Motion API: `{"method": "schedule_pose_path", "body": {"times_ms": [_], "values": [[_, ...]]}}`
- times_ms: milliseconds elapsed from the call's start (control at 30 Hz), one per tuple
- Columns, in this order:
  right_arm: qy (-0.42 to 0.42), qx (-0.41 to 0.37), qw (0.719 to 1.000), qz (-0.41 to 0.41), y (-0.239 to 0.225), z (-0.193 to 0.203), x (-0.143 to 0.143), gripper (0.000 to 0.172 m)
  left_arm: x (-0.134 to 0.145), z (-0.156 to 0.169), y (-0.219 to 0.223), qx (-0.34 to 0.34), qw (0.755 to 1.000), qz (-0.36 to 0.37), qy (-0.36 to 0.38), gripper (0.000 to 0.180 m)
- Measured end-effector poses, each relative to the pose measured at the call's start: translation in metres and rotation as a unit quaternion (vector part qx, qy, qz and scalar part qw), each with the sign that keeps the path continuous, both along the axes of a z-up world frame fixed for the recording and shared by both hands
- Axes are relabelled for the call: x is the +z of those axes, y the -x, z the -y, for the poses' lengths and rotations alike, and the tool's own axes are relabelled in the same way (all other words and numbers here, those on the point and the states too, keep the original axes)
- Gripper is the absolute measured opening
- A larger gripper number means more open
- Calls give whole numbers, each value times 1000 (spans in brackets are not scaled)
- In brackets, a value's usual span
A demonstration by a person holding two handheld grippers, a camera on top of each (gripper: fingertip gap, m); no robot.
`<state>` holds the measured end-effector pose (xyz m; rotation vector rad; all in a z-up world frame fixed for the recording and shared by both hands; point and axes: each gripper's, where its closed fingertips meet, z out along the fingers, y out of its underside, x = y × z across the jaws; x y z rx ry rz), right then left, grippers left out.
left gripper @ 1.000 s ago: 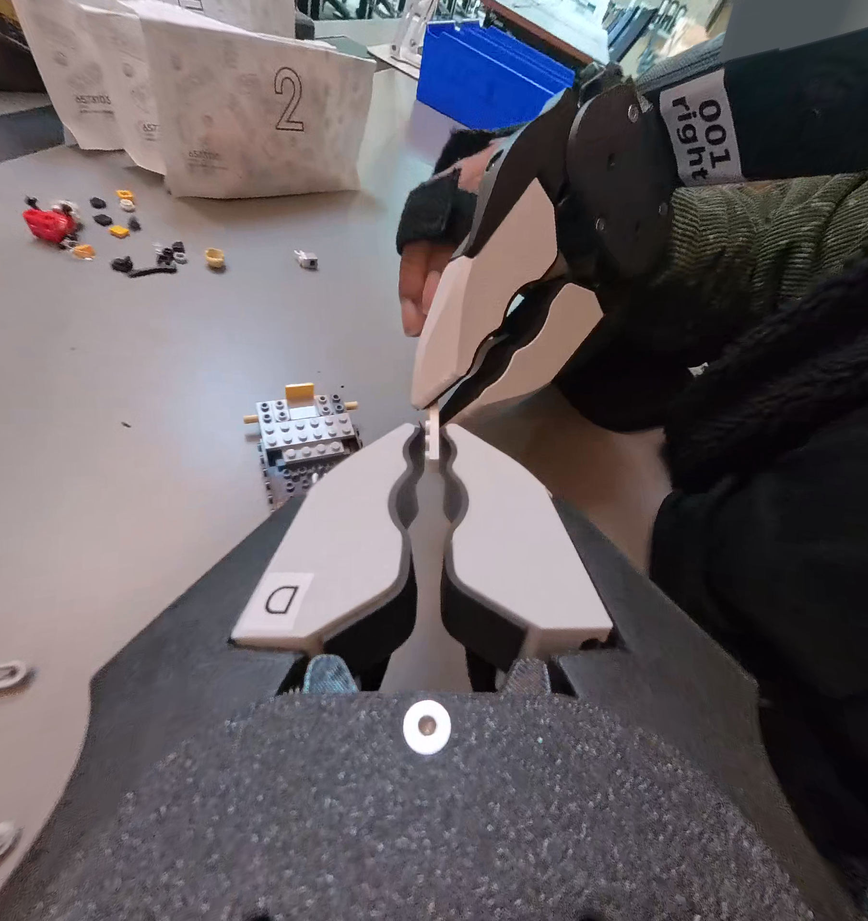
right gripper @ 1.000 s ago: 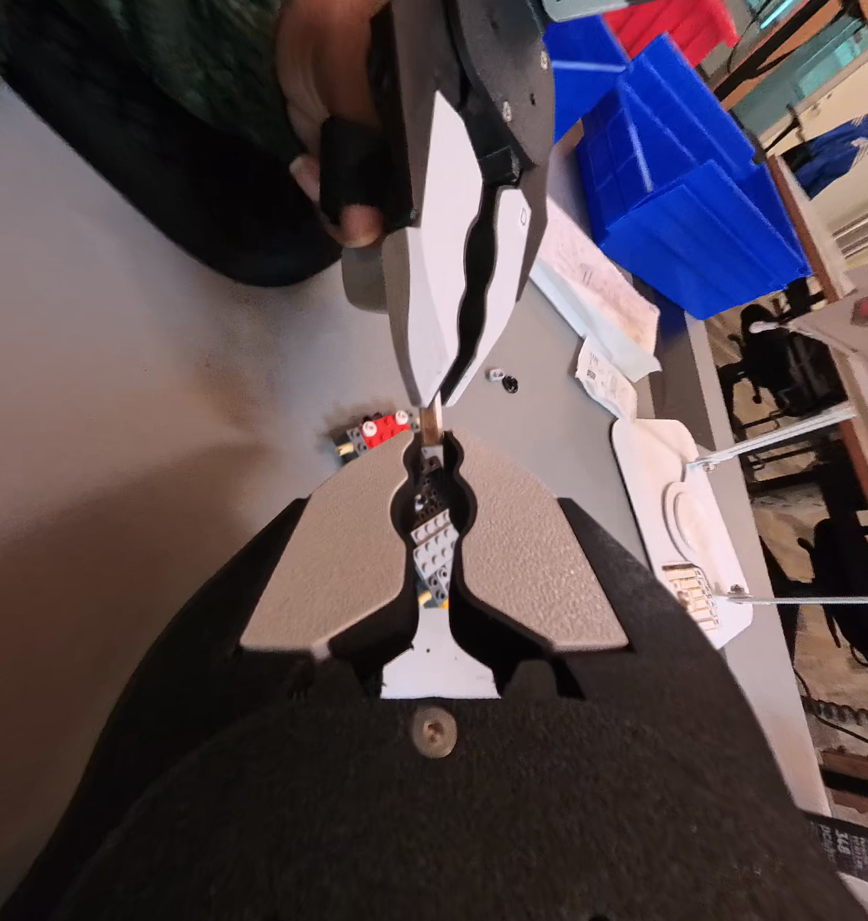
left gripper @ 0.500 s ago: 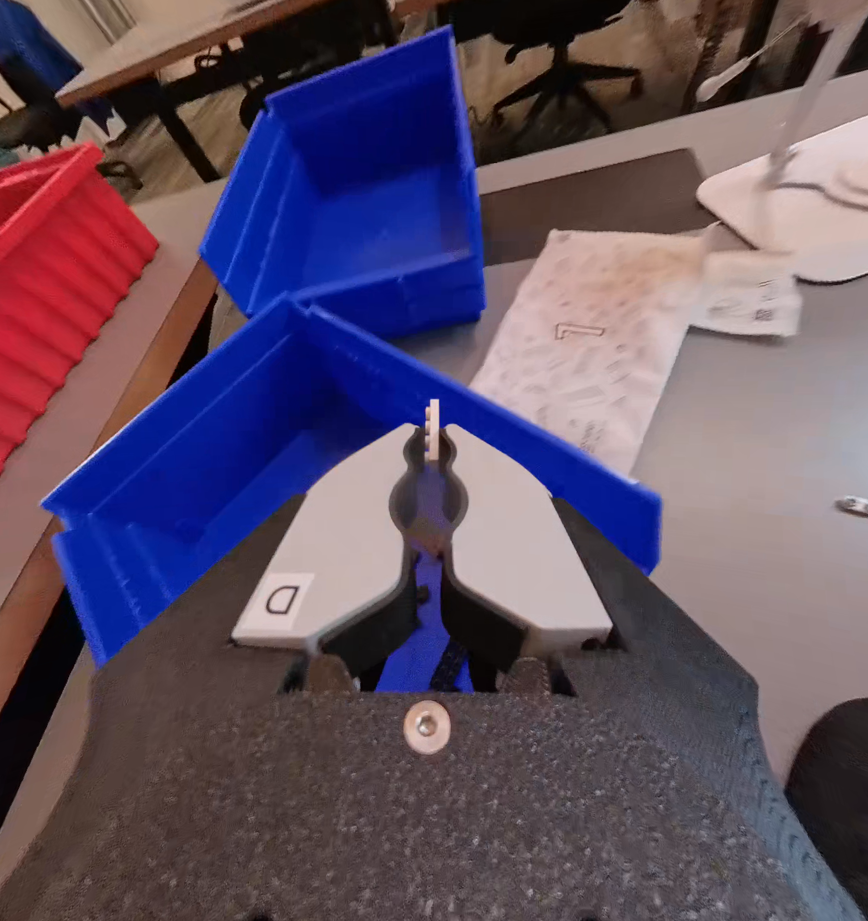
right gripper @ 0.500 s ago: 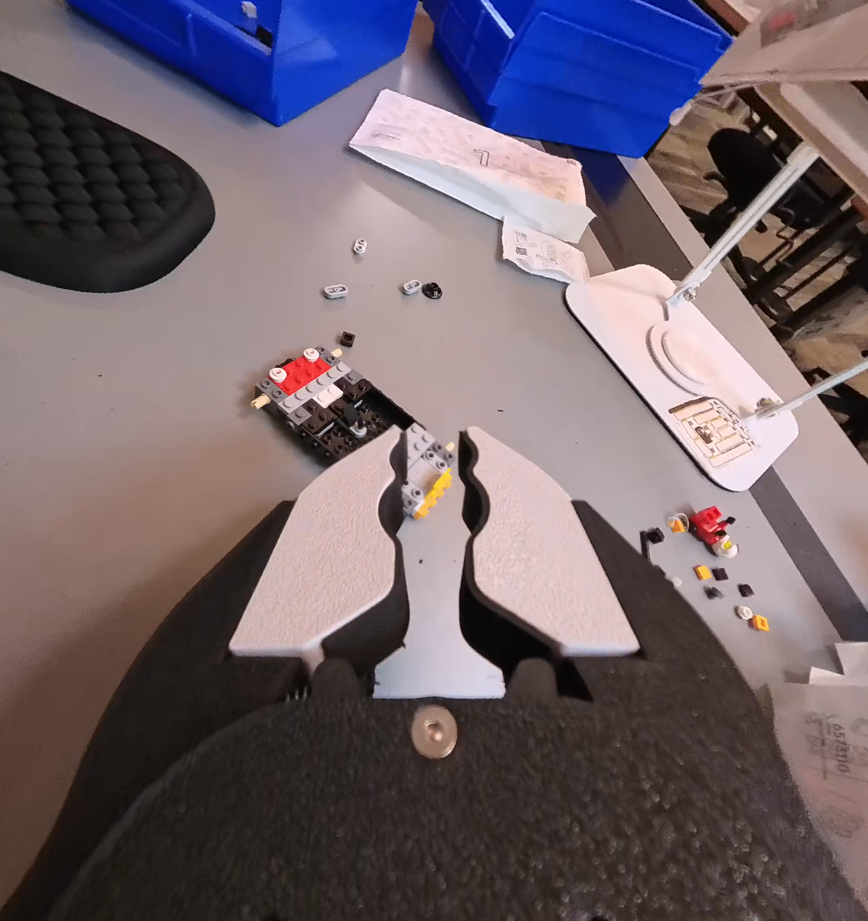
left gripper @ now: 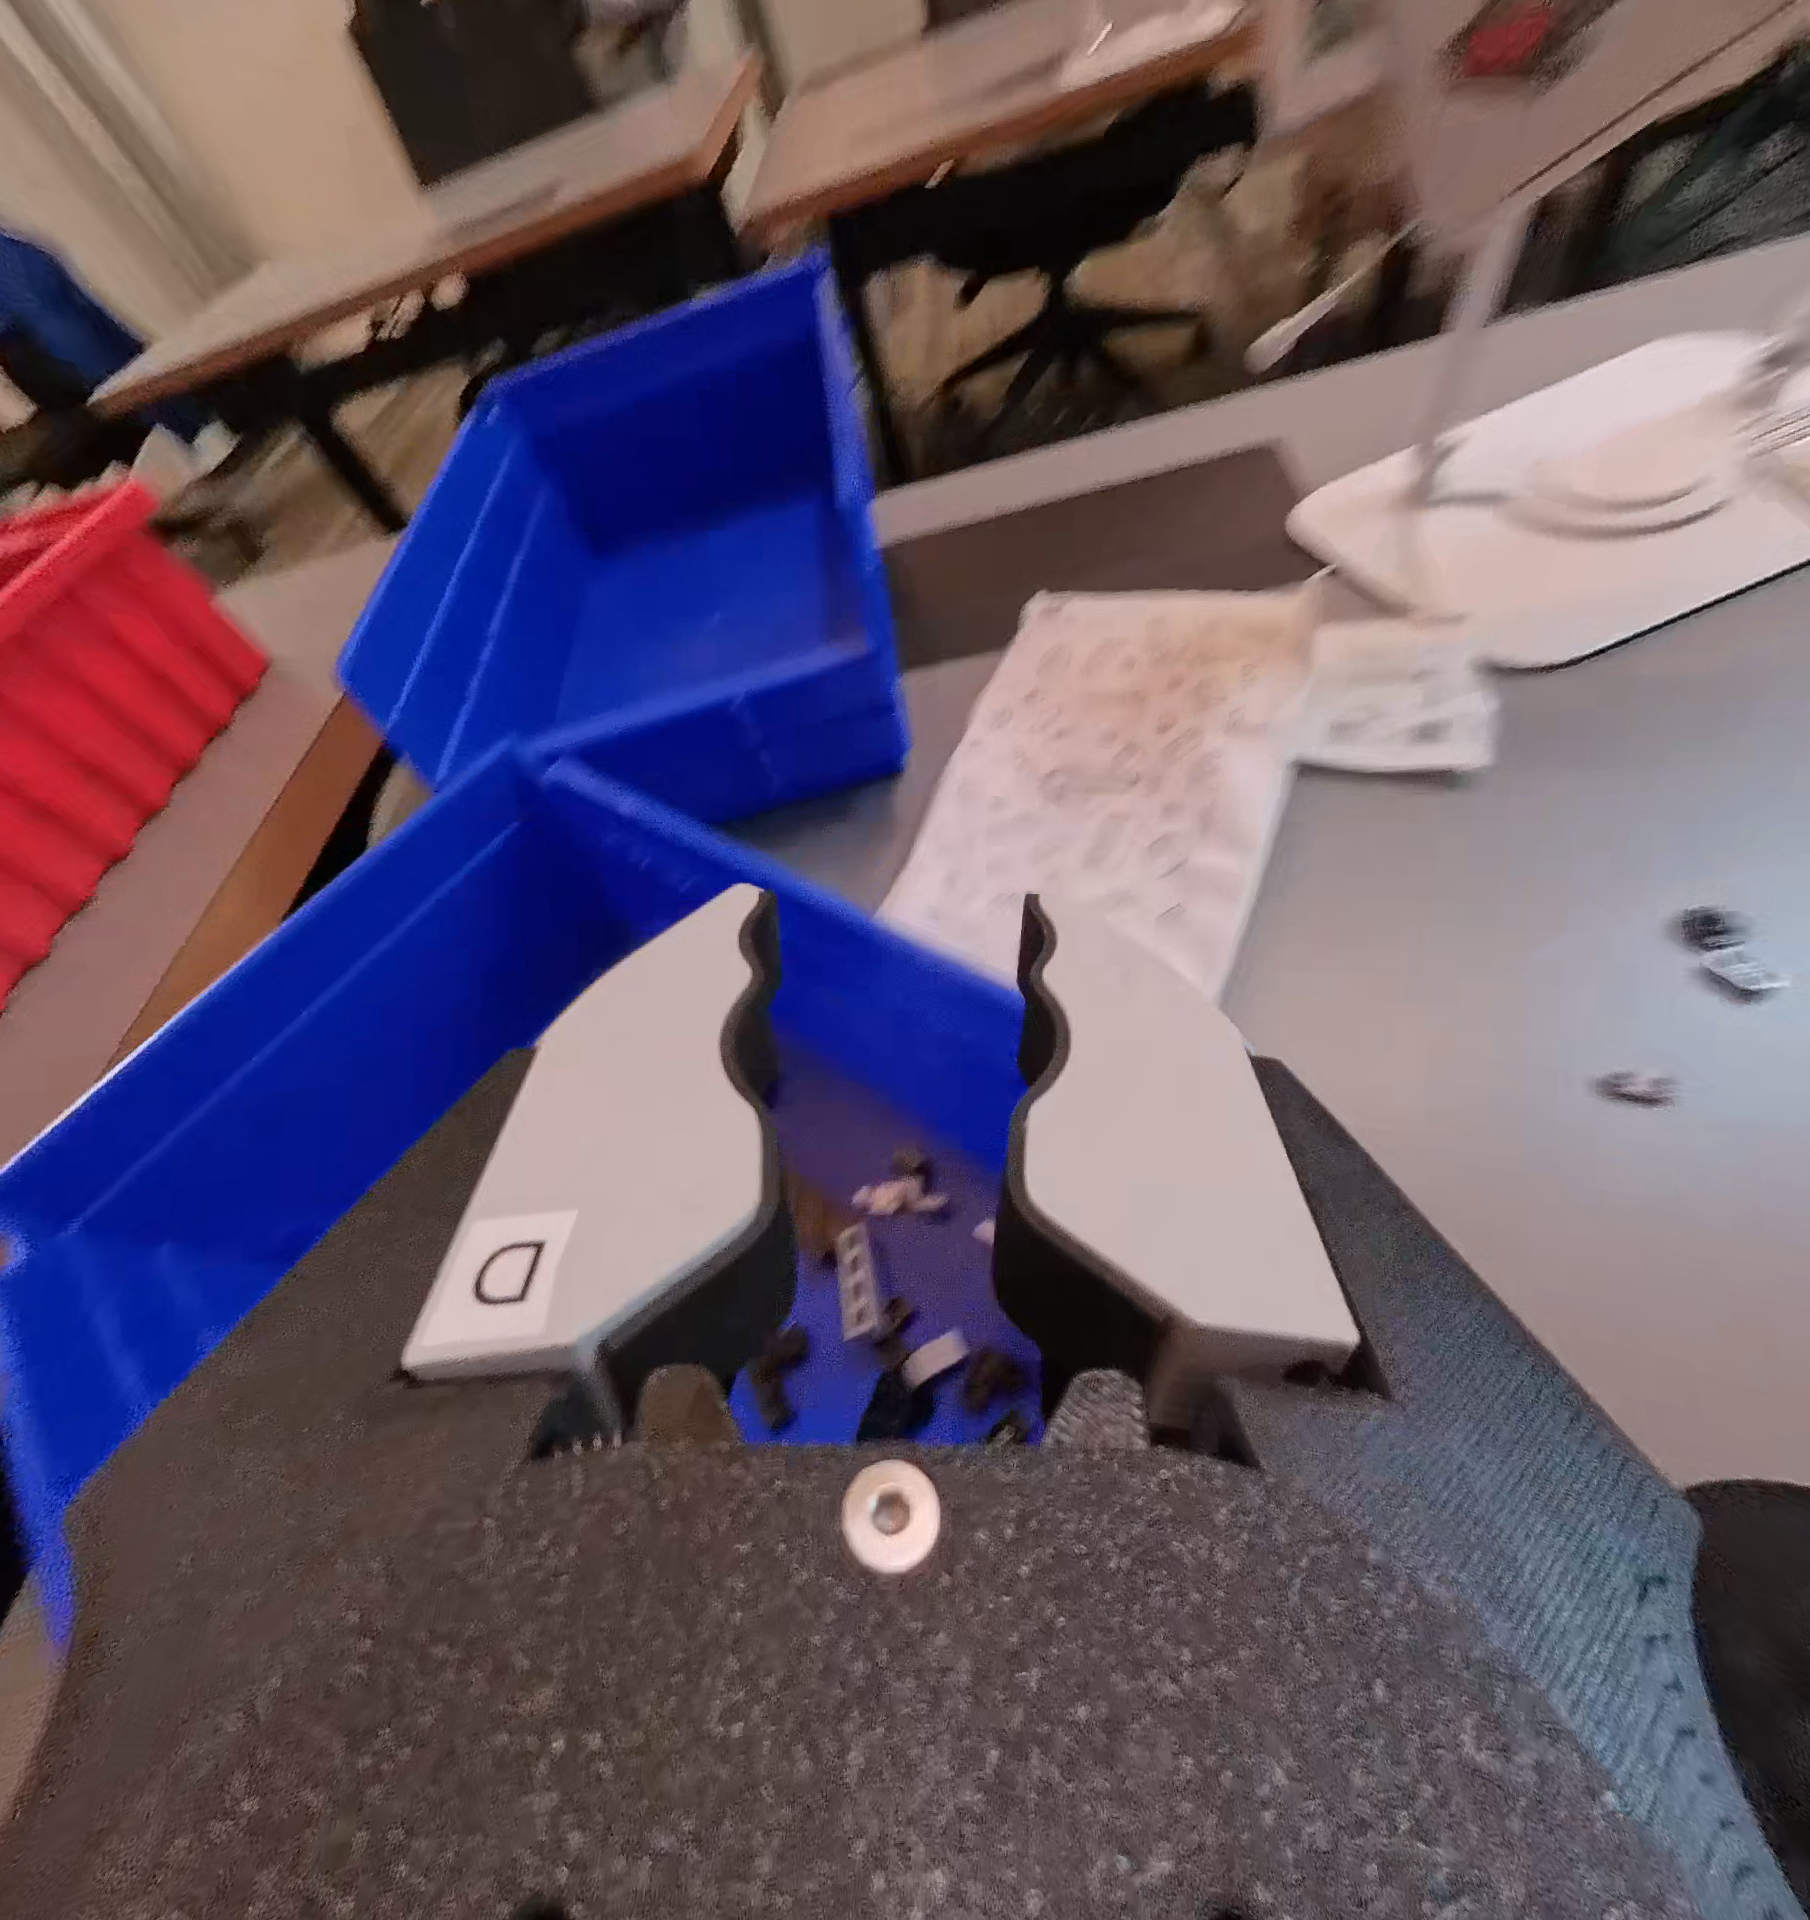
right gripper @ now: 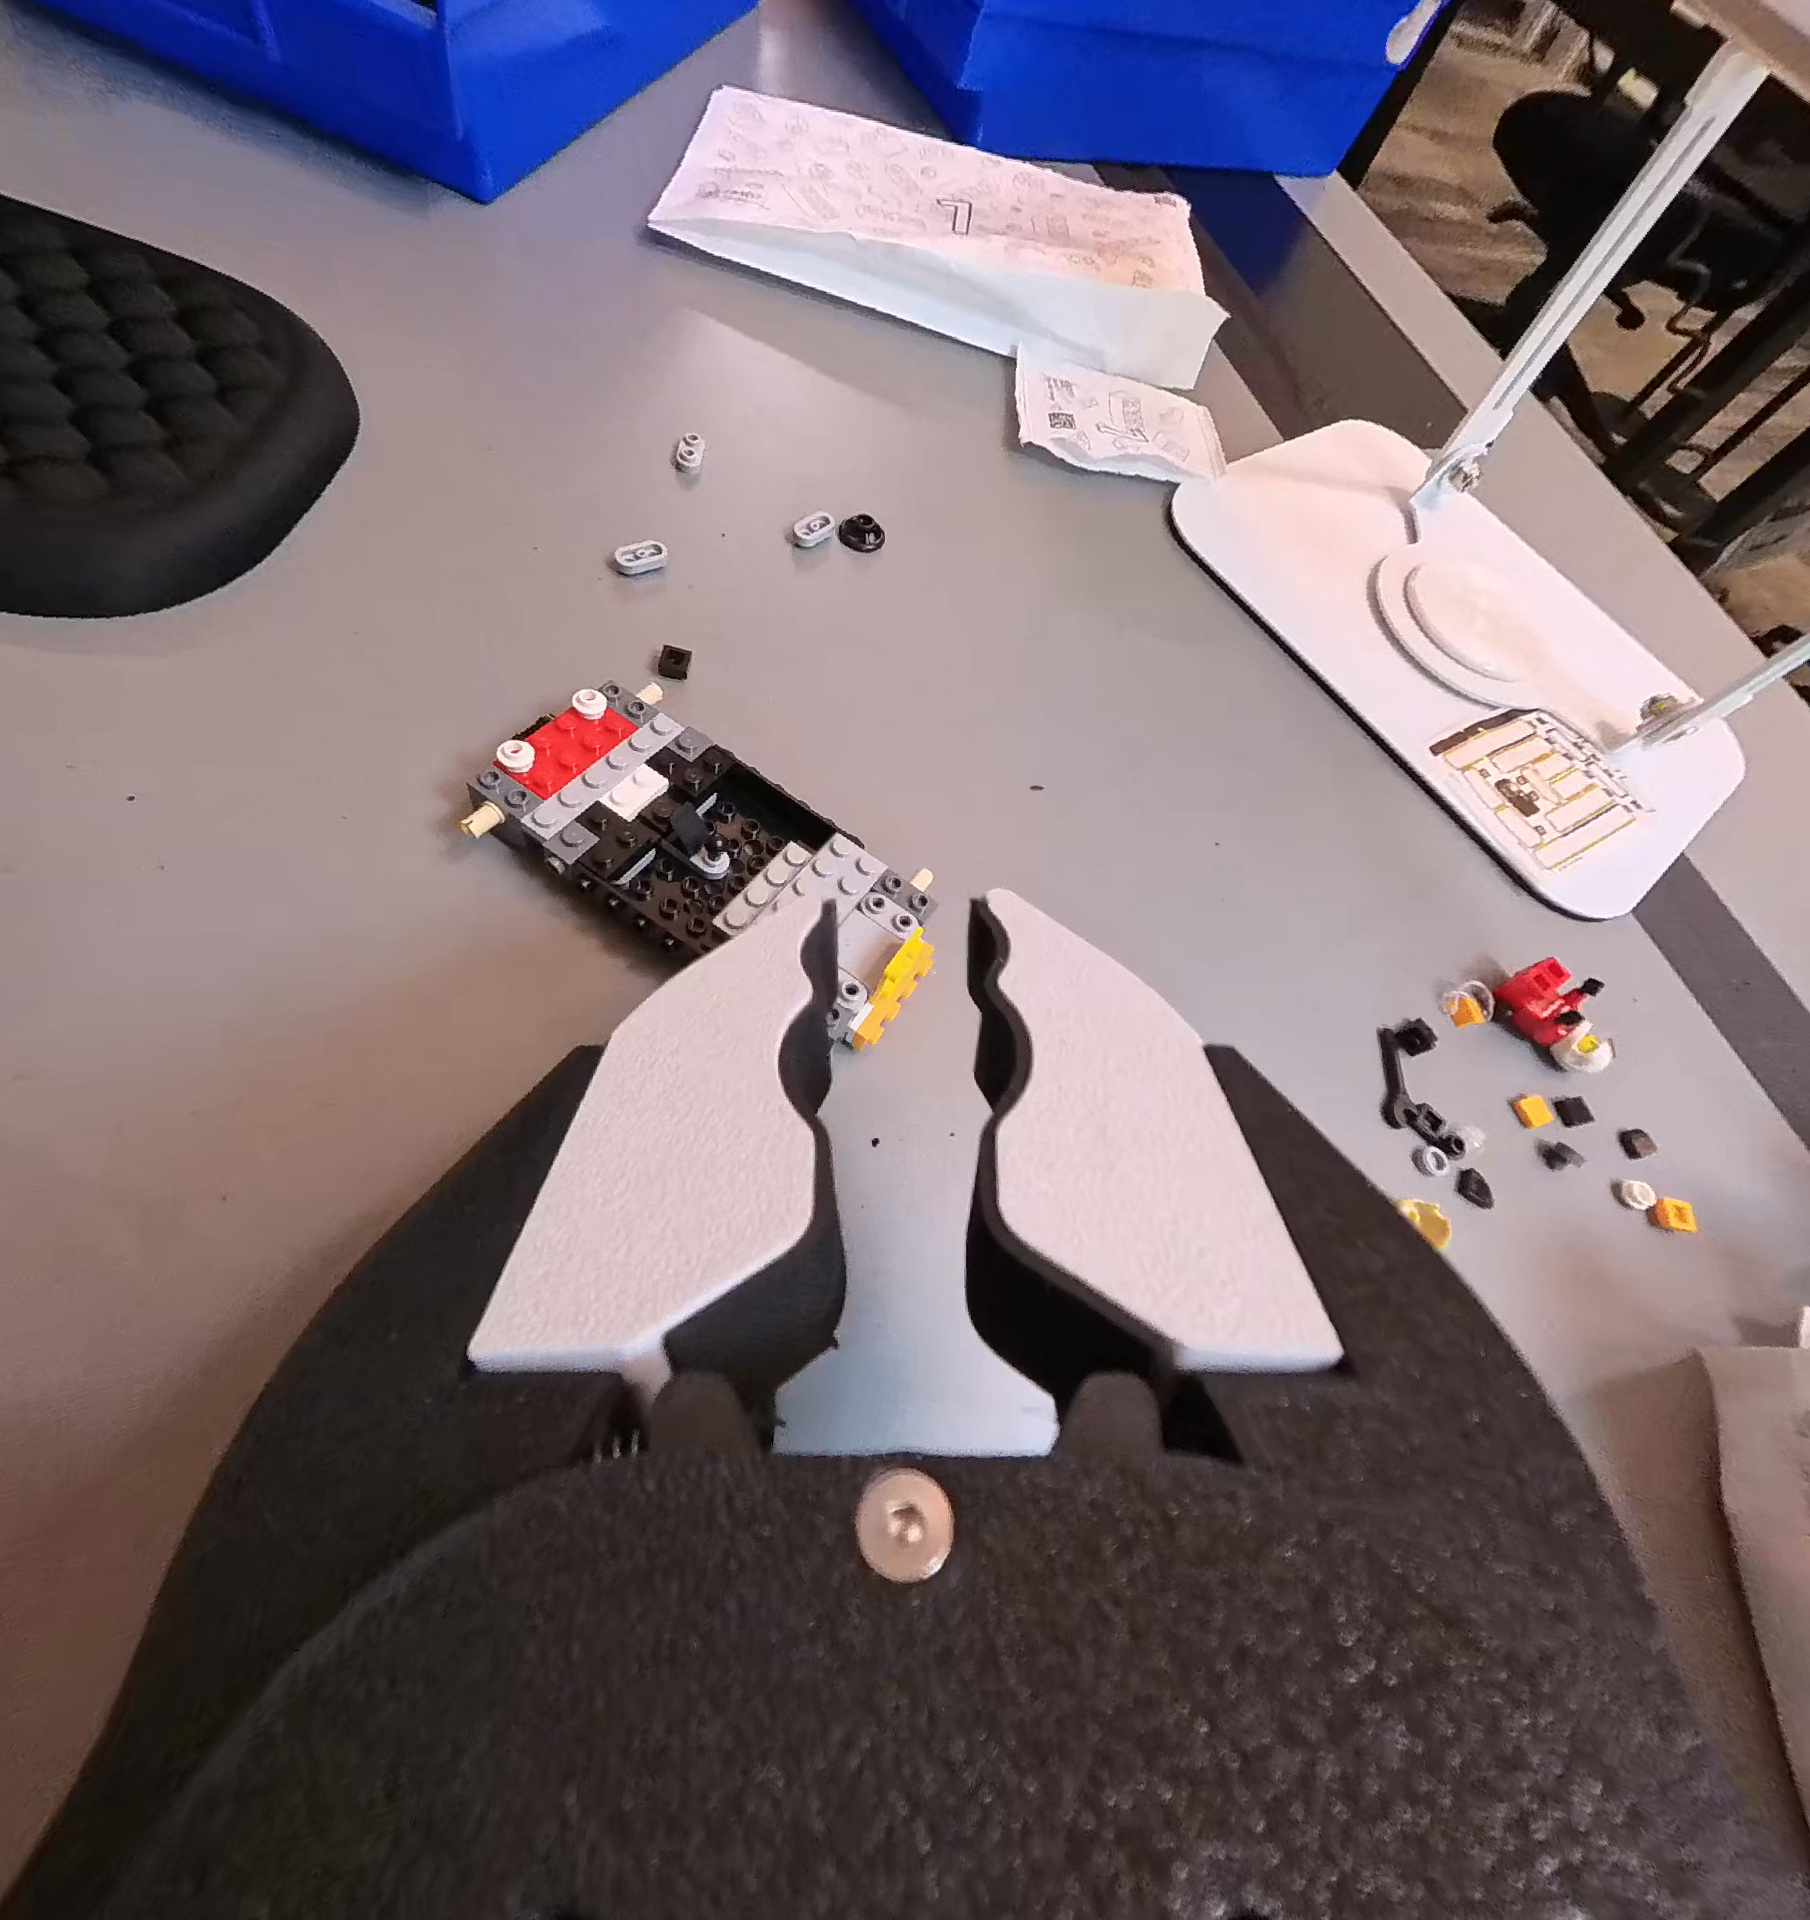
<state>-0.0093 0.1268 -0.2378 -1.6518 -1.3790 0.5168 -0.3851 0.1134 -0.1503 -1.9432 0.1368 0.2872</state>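
In the left wrist view my left gripper (left gripper: 896,920) is open with nothing between its pads, hovering over the near blue bin (left gripper: 288,1060). Several small brick pieces (left gripper: 880,1268) lie on the bin's floor below the fingers. In the right wrist view my right gripper (right gripper: 901,909) is open and empty, just above the grey table (right gripper: 257,1039). A partly built brick vehicle (right gripper: 693,821) in black, grey, red and yellow lies on the table right in front of the fingertips; its yellow end shows between the pads without being touched.
A second blue bin (left gripper: 662,540) and a red bin (left gripper: 59,665) stand behind the near one. A white paper bag (right gripper: 942,239), a white lamp base (right gripper: 1452,644), a black cushion (right gripper: 101,395) and scattered small brick pieces (right gripper: 1545,1101) lie on the table. Tip to tip, the grippers are about 40 cm apart.
My left gripper carried a thin white piece from the right gripper to over the blue bin, then opened; the piece is gone from its pads. My right gripper opened a little wider above the vehicle.
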Motion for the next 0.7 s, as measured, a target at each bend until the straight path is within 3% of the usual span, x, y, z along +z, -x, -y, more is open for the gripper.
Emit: {"method": "schedule_pose_path", "body": {"times_ms": [167, 333, 433, 567, 700], "values": [[-1, -8, 1000, -7, 0, -2, -1, 25, 31, -12, -89, -153, 983, 24, -102, 27], [-19, -47, 998, -44, -3, -12, 11, 30, 35, -12, -153, -238, 956, 86, -149, 0], [-25, -75, 994, -80, -6, -18, 20, 31, 18, -14, -178, -270, 949, 105, -122, 0], [-5, -74, 995, -68, -6, -17, 12, 33, -16, -13, -215, -328, 938, 101, -52, 0], [43, -68, 997, -18, -5, -11, -12, 33, -68, -3, -258, -397, 914, 70, 57, 26]]}}
